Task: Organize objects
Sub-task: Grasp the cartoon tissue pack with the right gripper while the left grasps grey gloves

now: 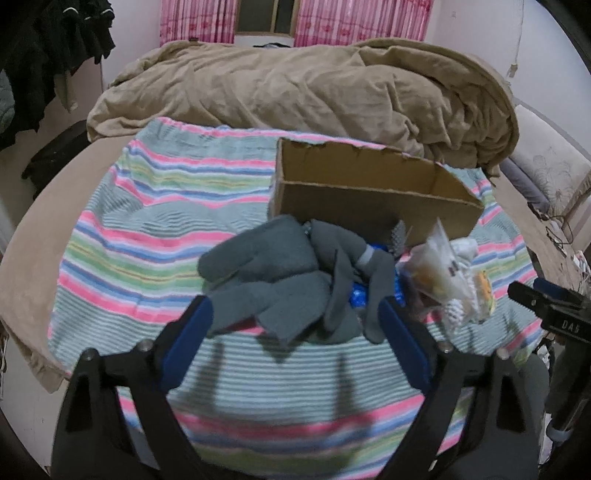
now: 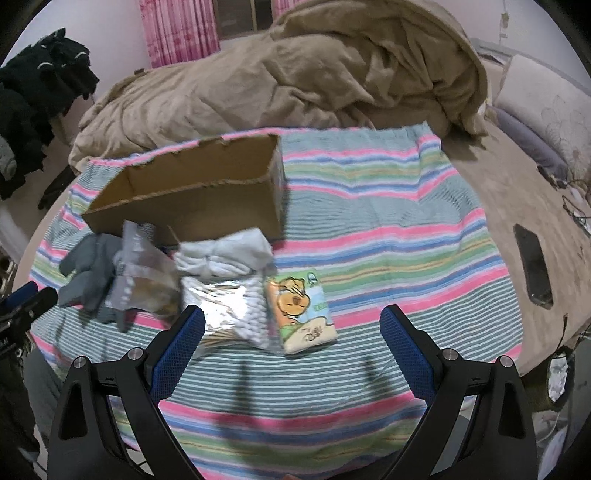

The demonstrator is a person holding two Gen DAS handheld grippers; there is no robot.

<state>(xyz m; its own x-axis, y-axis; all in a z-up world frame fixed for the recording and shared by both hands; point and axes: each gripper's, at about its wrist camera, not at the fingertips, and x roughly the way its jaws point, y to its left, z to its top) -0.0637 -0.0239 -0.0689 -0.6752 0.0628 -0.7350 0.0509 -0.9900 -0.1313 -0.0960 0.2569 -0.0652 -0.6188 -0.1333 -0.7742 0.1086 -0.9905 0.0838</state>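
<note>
Both jaws wide, empty. Grey gloves (image 1: 273, 284) heaped just before the cardboard box (image 1: 369, 195), between left gripper (image 1: 295, 325) fingers. Best: lower, pinch mid-pile, lift clear over box rim. Right gripper (image 2: 291, 332) nearby.

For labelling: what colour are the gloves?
Grey gloves, clearest in the left wrist view.

A home bedroom; rumpled tan duvet (image 1: 314, 92) on a bed; pink curtains (image 1: 354, 20) behind.

box (image 2: 192, 199) on towel (image 2: 388, 206) | gloves (image 2: 92, 273), bags (image 2: 221, 306) in front | duvet (image 2: 295, 74) behind
</note>
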